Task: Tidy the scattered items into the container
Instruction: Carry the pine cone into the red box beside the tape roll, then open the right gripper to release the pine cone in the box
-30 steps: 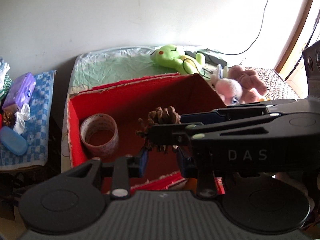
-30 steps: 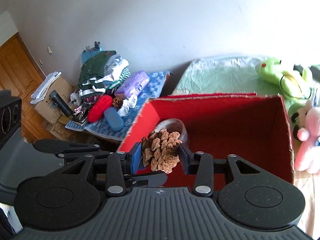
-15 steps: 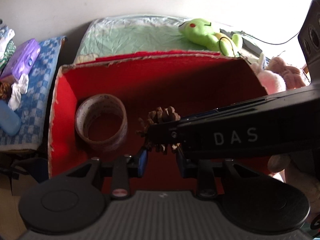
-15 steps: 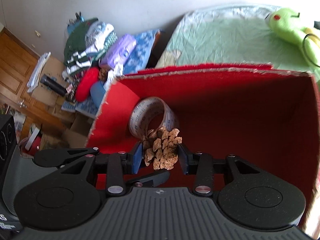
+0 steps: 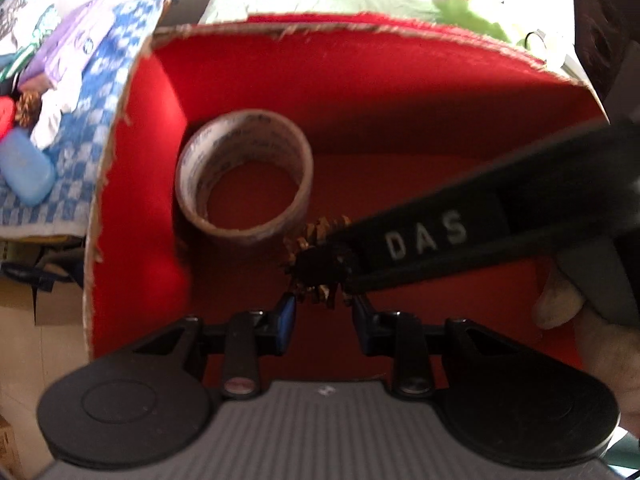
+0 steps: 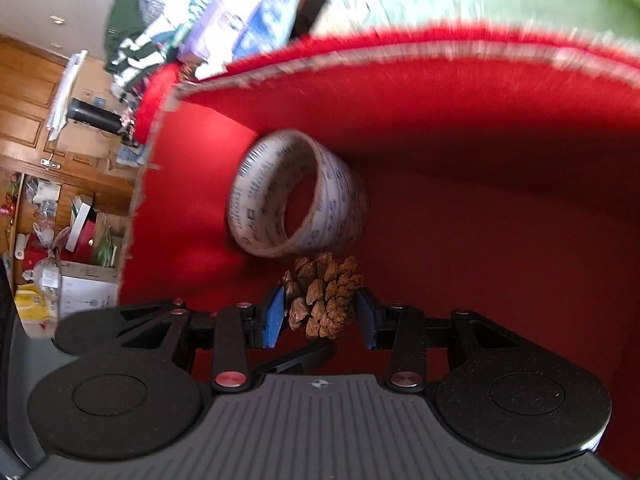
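Right gripper (image 6: pixel 320 314), blue-padded jaws closed on a brown scaly pine cone (image 6: pixel 324 296), is down inside the red-lined open cardboard box (image 5: pixel 132 128). Cone's long axis runs roughly along the fingers, tip pointing away, just short of the clear packing-tape roll (image 6: pixel 296 192) by the box's left wall; contact with the roll cannot be told. Left gripper (image 5: pixel 322 322) hangs beside it, jaws parted, holding nothing. Judgement: box floor lies directly under the cone; release only needs the right jaws to part.

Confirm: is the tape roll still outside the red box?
No. In the right wrist view the tape roll sits inside the red box, just beyond the pine cone held in the right gripper.
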`<state>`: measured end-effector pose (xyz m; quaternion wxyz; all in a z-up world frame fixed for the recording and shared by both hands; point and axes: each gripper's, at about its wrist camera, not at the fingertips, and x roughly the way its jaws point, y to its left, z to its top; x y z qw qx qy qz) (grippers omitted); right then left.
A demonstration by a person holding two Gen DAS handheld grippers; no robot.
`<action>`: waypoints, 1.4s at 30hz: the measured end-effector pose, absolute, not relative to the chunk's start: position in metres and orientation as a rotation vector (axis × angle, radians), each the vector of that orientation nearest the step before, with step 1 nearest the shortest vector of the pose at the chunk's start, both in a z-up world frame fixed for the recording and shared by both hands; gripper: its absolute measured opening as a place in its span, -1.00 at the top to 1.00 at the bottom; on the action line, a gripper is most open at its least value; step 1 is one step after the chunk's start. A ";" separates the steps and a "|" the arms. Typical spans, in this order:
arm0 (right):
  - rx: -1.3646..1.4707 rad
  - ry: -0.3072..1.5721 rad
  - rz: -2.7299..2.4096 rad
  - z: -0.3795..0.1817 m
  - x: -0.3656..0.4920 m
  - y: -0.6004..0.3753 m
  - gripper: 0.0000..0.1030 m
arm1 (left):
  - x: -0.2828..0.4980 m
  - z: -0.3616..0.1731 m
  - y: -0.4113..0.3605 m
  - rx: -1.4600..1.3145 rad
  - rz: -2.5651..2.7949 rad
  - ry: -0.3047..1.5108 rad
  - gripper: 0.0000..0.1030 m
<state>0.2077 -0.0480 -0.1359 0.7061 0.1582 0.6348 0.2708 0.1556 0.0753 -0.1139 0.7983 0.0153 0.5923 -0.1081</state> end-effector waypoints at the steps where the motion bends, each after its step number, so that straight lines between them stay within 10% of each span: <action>1: 0.352 1.424 0.611 -0.138 0.210 -0.047 0.17 | 0.156 -0.114 0.076 0.034 -0.229 1.274 0.42; 42: 0.381 1.412 0.776 -0.136 0.206 -0.028 0.16 | 0.137 -0.088 0.084 0.032 -0.138 1.172 0.21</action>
